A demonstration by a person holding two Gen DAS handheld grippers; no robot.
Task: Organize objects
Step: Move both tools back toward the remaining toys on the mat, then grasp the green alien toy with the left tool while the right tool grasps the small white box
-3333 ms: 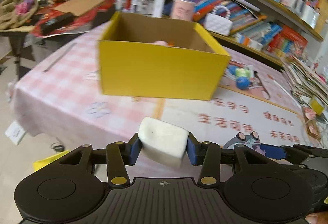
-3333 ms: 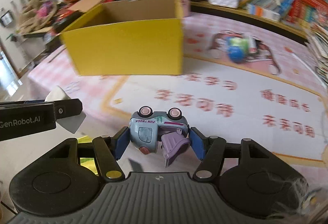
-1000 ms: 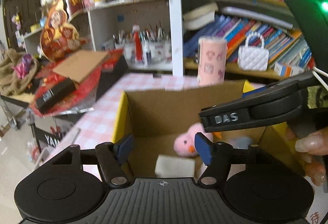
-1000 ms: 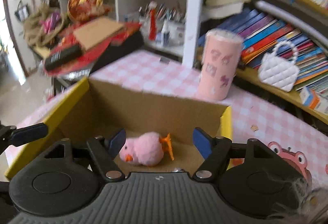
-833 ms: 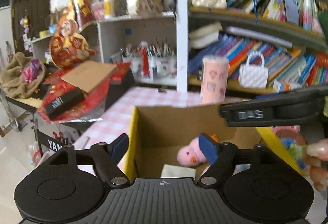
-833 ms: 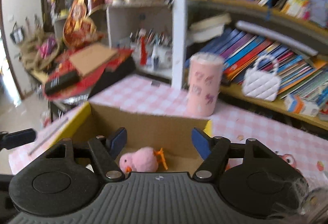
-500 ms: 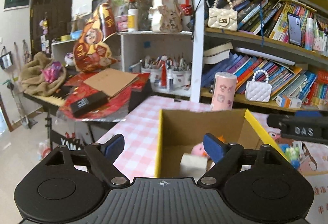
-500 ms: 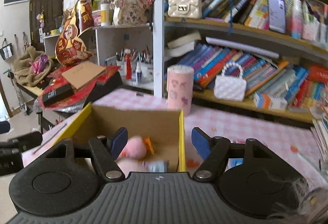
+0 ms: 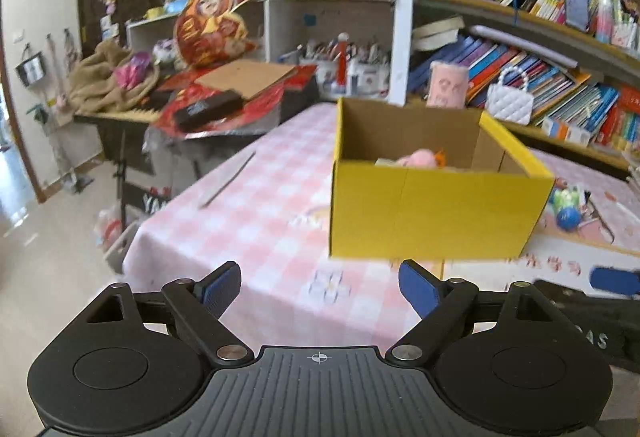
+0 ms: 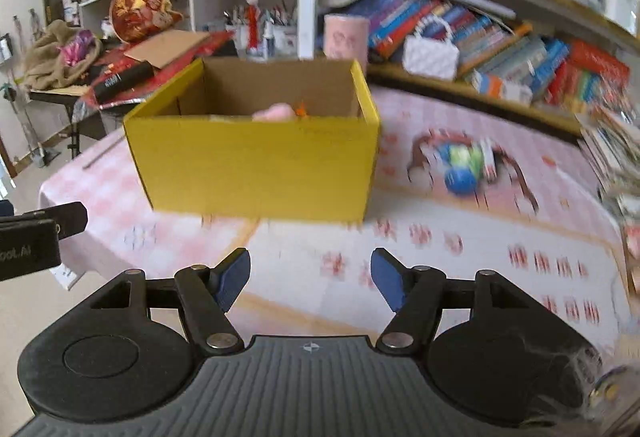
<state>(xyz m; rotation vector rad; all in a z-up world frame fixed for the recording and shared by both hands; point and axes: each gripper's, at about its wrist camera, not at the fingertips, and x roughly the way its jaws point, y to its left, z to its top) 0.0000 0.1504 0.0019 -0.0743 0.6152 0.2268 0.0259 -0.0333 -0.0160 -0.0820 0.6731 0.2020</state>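
Left wrist view: looks forward and downward over its own gripper (image 9: 320, 287), from off the worktop's (image 9: 256, 221) near-left corner. Right wrist view: same downward tilt, set further right. Both stand back from the yellow box (image 9: 436, 213) and share it, with the bookshelves (image 10: 500, 25) behind.

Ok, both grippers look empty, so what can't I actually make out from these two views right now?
- Contents of the yellow box: its front wall hides everything in both views except the top of a pink plush.
- Toys by the blue ball: motion-blurred in the right wrist view.
- Right gripper: cut off by the left wrist view's edge.
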